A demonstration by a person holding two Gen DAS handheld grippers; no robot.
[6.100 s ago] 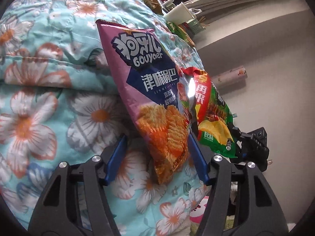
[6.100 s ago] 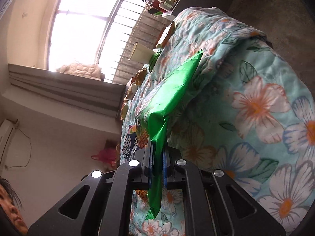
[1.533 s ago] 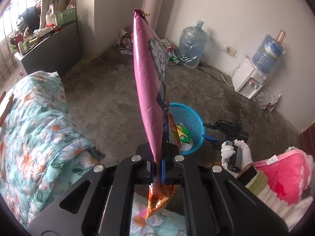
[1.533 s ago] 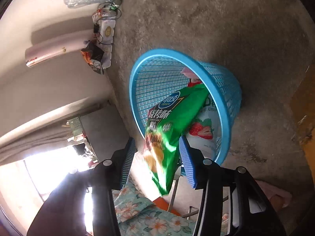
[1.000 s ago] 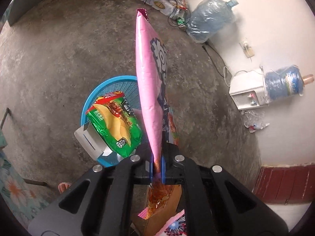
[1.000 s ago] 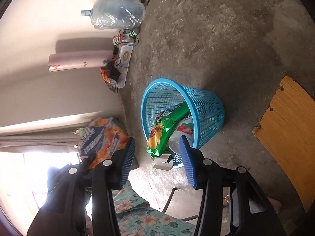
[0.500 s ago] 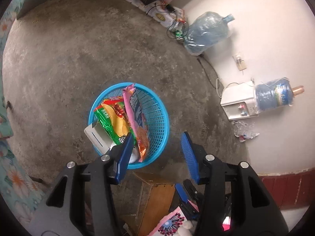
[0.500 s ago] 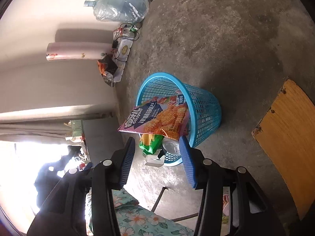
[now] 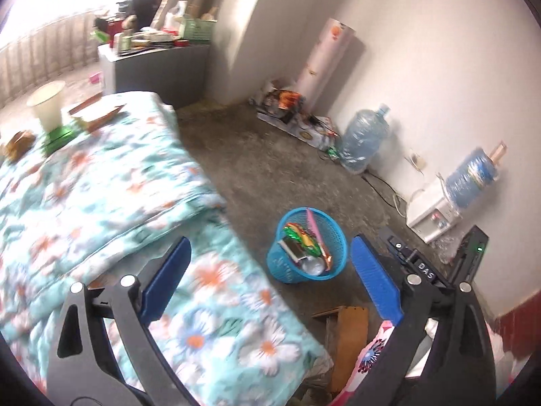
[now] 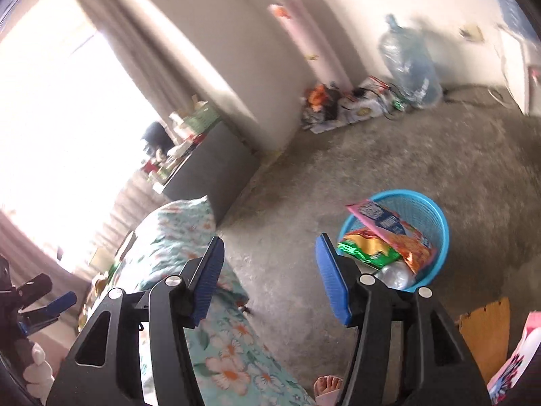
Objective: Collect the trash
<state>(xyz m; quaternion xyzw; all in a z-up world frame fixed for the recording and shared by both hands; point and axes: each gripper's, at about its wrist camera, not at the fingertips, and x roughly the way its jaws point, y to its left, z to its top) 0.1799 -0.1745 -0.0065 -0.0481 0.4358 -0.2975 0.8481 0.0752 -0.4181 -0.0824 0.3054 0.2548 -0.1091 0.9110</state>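
A blue mesh bin (image 9: pixel 333 237) (image 10: pixel 436 223) stands on the concrete floor with a pink snack bag (image 9: pixel 316 233) (image 10: pixel 389 225), a green snack bag (image 9: pixel 301 235) (image 10: pixel 367 248) and other trash inside. My left gripper (image 9: pixel 270 270) hangs high above bed and floor, its jaws opening wide with nothing between them. My right gripper (image 10: pixel 268 270) is also raised, left of the bin, jaws opening and empty. On the flowered bed (image 9: pixel 84 203) (image 10: pixel 175 233) lie a paper cup (image 9: pixel 47 105), a green wrapper (image 9: pixel 59 137) and brown wrappers (image 9: pixel 98 115).
Water bottles (image 9: pixel 363 145) (image 10: pixel 410 64), a dispenser (image 9: pixel 436 213), floor clutter (image 9: pixel 287 108) by a rolled mat (image 9: pixel 324 64) line the wall. A wooden stool (image 9: pixel 348 324) (image 10: pixel 483 335) stands near the bed. A bare foot (image 10: pixel 328 385) shows at the bottom. A grey cabinet (image 9: pixel 162 64) is by the window.
The left gripper let the pink bag drop into the bin, opened wide, then rose and swung back toward the bed. The right gripper rose too, rolled upright and opened wider.
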